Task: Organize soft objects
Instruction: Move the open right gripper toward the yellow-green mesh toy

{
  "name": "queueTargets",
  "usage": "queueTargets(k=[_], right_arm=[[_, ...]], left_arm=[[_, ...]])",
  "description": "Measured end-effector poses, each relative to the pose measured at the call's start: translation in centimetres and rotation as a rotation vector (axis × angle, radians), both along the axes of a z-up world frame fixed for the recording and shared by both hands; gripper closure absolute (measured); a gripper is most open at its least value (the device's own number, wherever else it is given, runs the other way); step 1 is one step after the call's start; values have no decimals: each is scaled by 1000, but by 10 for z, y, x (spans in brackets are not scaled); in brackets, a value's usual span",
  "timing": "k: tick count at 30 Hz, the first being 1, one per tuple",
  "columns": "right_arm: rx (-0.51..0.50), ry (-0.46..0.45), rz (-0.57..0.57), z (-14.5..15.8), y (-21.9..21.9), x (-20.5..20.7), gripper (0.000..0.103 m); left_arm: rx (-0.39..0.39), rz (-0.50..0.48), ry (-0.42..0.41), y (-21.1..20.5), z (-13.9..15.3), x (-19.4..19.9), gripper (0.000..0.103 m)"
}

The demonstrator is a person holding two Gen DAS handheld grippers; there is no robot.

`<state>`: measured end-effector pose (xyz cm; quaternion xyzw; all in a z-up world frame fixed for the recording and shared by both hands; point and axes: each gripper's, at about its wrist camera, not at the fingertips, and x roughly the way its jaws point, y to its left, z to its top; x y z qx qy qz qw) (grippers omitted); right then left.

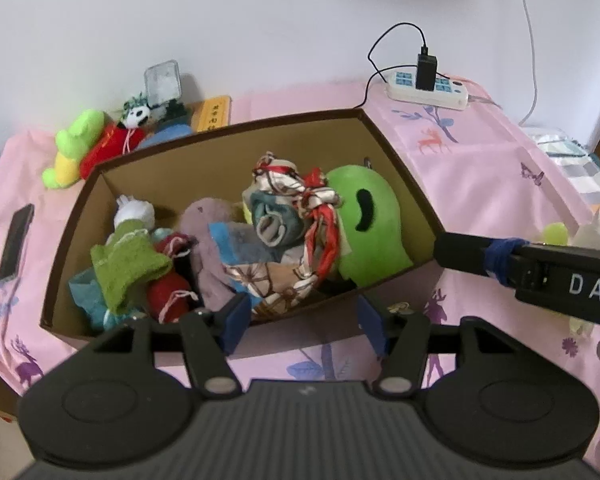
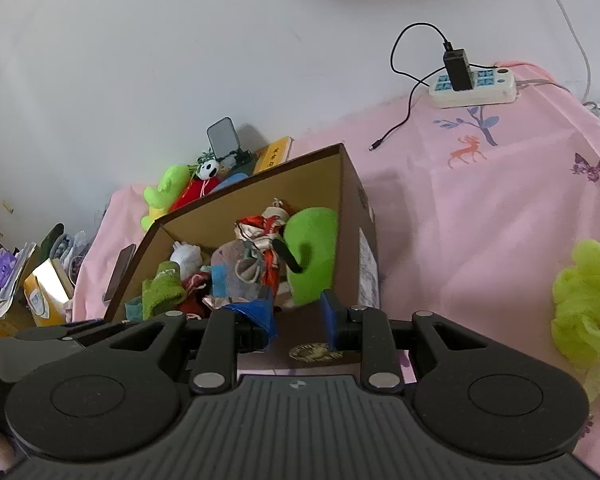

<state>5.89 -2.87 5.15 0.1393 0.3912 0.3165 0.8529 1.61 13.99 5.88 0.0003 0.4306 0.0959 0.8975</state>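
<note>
A brown cardboard box [image 1: 396, 152] stands on the pink cloth, full of soft things: a green plush [image 1: 366, 216], a patterned cloth bundle with red cords [image 1: 296, 200], a grey-purple plush [image 1: 208, 240], a green knit piece [image 1: 128, 268] and a red toy [image 1: 168, 300]. My left gripper [image 1: 304, 326] is open and empty at the box's near wall. My right gripper [image 2: 298, 318] is open and empty at the box's near right corner [image 2: 352, 220]; its body shows in the left wrist view [image 1: 540, 276]. A lime-green fluffy cloth [image 2: 584, 304] lies on the cloth to the right.
Behind the box lie a green-yellow plush [image 1: 74, 146], a red panda toy [image 1: 116, 140], a phone stand [image 1: 163, 82] and a yellow book [image 1: 214, 114]. A phone [image 1: 16, 242] lies left of the box. A power strip with charger [image 1: 428, 86] sits far right. Clutter [image 2: 32, 276] lies off the left edge.
</note>
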Motion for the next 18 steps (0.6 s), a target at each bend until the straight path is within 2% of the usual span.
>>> queueTargets(k=[6,18], right_arm=[[0,13,-8,-5,-19,-1,95],[-11,43,-47,-19,-60,-1,95]], left_arm=[[9,-13,3,-20,-1,1,43],[2,-75,64,-73,-22,7,43]])
